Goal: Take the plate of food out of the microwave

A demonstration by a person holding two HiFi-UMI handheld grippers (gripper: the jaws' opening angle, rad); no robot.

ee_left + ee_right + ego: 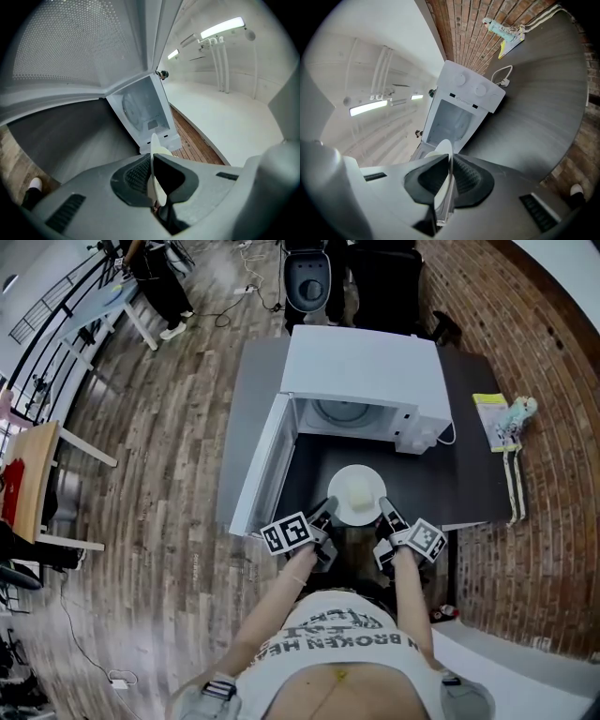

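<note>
The plate (361, 519) of pale food sits mid-frame in the head view, just below the open microwave (366, 371) and clear of its cavity. It is above the dark table (469, 484), though whether it touches I can't tell. It spans straight across between the two grippers. The left gripper (325, 512) pinches the rim at the plate's left and the right gripper (387, 512) at its right, each with jaws nearly together on the thin edge. Neither hand is nearer, so I'd guess setting it down means lowering both evenly.

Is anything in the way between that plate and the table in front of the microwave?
Nothing visible. The plate, pinched at its rim by the left gripper and right gripper, is outside the microwave, over the table; the open door stands to its left.
</note>
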